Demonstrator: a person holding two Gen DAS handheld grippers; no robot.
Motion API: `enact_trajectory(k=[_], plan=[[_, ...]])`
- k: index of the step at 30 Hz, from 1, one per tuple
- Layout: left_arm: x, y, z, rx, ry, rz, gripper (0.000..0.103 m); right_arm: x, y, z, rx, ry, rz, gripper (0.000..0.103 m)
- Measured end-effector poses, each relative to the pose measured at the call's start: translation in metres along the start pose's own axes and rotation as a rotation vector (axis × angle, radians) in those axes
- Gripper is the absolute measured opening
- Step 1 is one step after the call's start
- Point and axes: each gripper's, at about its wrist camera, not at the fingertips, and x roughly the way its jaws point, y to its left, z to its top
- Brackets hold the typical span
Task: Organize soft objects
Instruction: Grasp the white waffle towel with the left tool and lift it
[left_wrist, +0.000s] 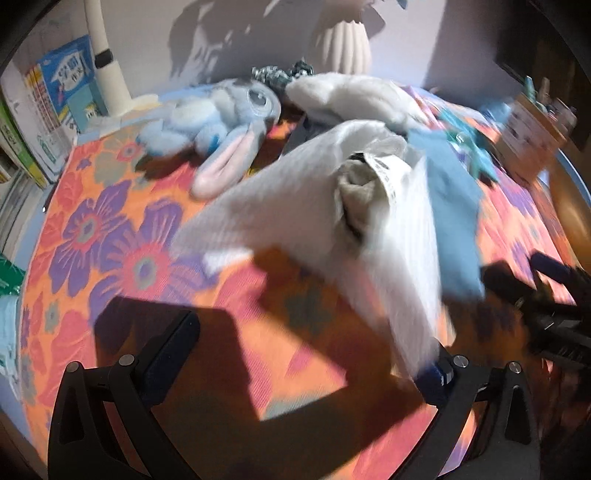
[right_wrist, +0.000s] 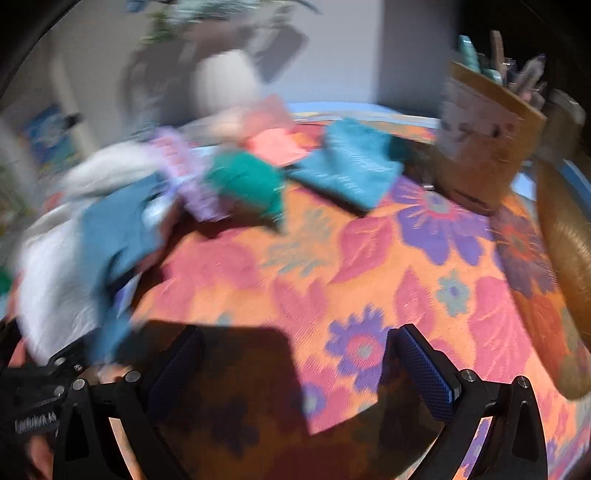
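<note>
Tablecloth (right_wrist: 369, 266), orange with purple and pink flowers, covers the work surface. Wooden box (right_wrist: 484, 147) at the far right edge holds upright items, too blurred to name. White cloth (left_wrist: 295, 206), with a label, drapes over the right finger of the left gripper (left_wrist: 314, 354); its jaws stand wide apart, clamping nothing. Blue cloth (left_wrist: 450, 206) lies just beside the white one. Blue plush rabbit (left_wrist: 214, 122) rests at the back. Teal cloth (right_wrist: 351, 162) and green cloth (right_wrist: 247, 184) lie beyond the right gripper (right_wrist: 295, 369), whose jaws are spread, empty.

Plush rabbit (left_wrist: 207, 125) lies left of towel (left_wrist: 295, 214).
</note>
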Motion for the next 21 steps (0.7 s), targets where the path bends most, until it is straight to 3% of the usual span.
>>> enact_trajectory(k=[3, 6, 8, 11, 12, 14, 18, 20, 21], plan=[[-0.03, 0.019, -0.003, -0.017, -0.049, -0.089, 0.102, -0.019, -0.007, -0.01, 0.056, -0.024, 0.2, 0.103], [-0.05, 0.024, 0.008, -0.002, -0.109, -0.104, 0.102, -0.032, -0.003, -0.007, 0.108, -0.062, 0.37, 0.101], [-0.053, 0.021, 0.015, 0.03, -0.143, -0.112, 0.102, -0.036, 0.009, -0.002, 0.09, -0.094, 0.39, 0.095], [-0.036, 0.009, 0.032, 0.11, -0.141, -0.092, 0.102, -0.026, 0.035, 0.009, 0.062, -0.083, 0.4, 0.065], [-0.028, 0.005, 0.036, 0.137, -0.128, -0.098, 0.102, -0.018, 0.035, 0.014, 0.074, -0.06, 0.413, 0.06], [-0.017, 0.004, 0.041, 0.151, -0.118, -0.111, 0.102, -0.008, 0.037, 0.019, 0.086, -0.029, 0.413, 0.054], [0.0, 0.015, 0.054, 0.165, -0.137, -0.129, 0.1, -0.007, 0.032, 0.016, 0.098, -0.018, 0.418, 0.053], [0.002, 0.018, 0.058, 0.182, -0.165, -0.161, 0.053, -0.013, 0.027, 0.012, 0.095, -0.033, 0.412, 0.053], [0.006, 0.019, 0.061, 0.186, -0.151, -0.196, 0.015, -0.017, 0.027, 0.011, 0.09, -0.043, 0.4, 0.053]])
